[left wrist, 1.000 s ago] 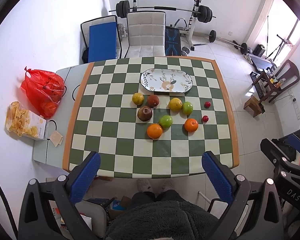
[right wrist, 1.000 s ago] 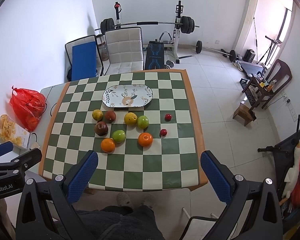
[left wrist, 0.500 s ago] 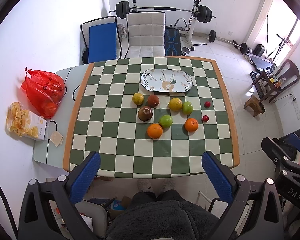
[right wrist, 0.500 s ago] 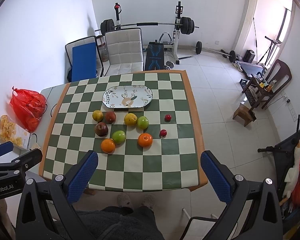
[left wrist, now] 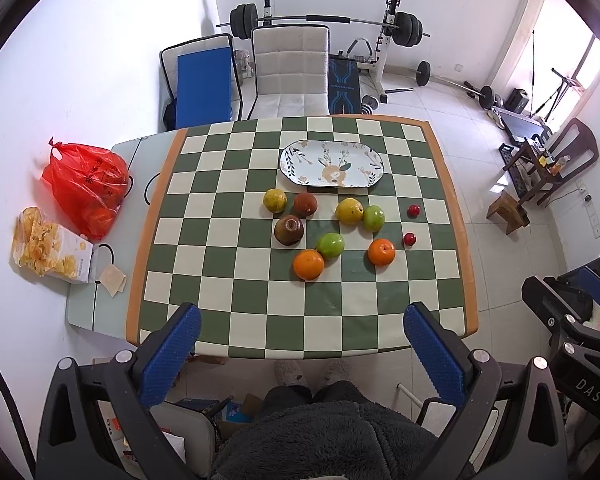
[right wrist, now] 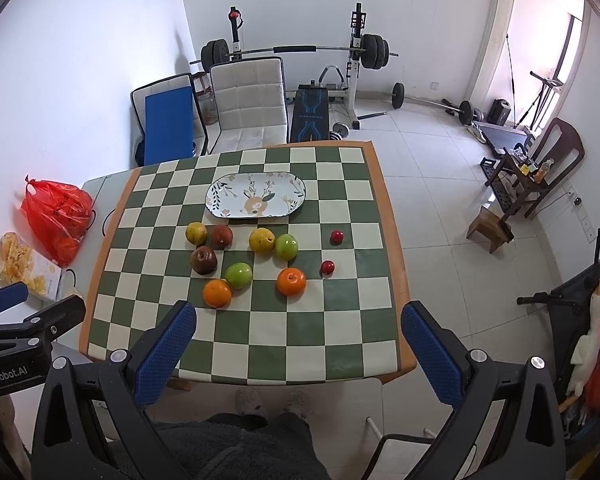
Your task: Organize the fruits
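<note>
Both claws, left claw (left wrist: 300, 344) and right claw (right wrist: 298, 340), hang wide open (nothing held), so a sloppy grab could roll the oranges (left wrist: 308, 265) mid-frame off the desk (left wrist: 236, 304).

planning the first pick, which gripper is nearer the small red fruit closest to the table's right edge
Right. The right gripper hovers open near the table's right side, close to the small red fruit. The left gripper, also open, hangs farther toward the table's left.
</note>
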